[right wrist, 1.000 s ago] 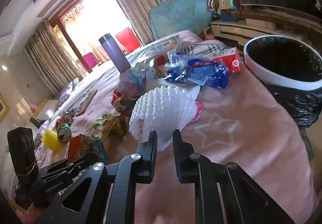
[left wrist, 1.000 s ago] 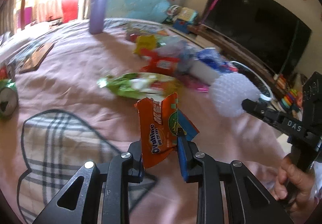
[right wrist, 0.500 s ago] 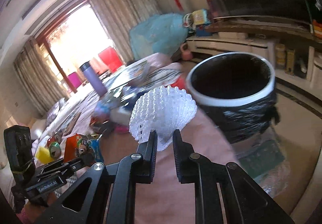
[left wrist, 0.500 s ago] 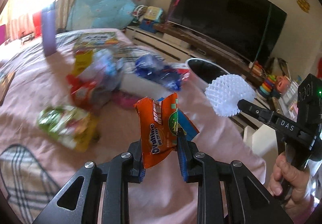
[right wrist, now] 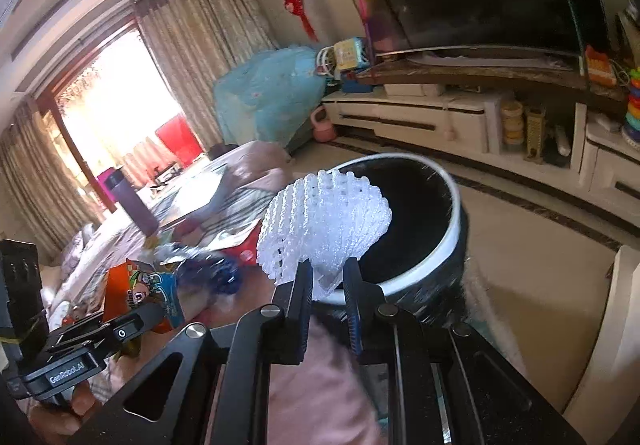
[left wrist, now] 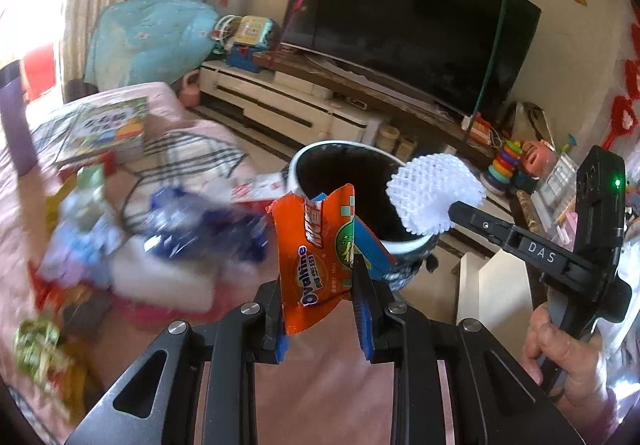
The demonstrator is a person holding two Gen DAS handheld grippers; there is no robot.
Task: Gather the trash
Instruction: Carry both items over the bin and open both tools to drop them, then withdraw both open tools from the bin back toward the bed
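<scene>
A: Wrapper check: what does each tool hold?

B: Left tool (left wrist: pixel 320 289) pinches the orange Ovaltine wrapper (left wrist: pixel 316 249) upright, long axis vertical. Right tool (right wrist: pixel 326 285) is clamped on the white foam net (right wrist: pixel 326 221).

A: Where's the bin from them?

B: The black-lined trash bin (left wrist: pixel 298 169) sits just ahead of both tools, beyond the bed (left wrist: pixel 320 385) edge. The net hangs over its rim, so I judge the right hand nearer to dropping.

Glossy orange foil wrapper (left wrist: pixel 316 257); white foam net (right wrist: pixel 326 223), rough and meshed; bin (right wrist: pixel 448 241) with smooth white plastic rim
</scene>
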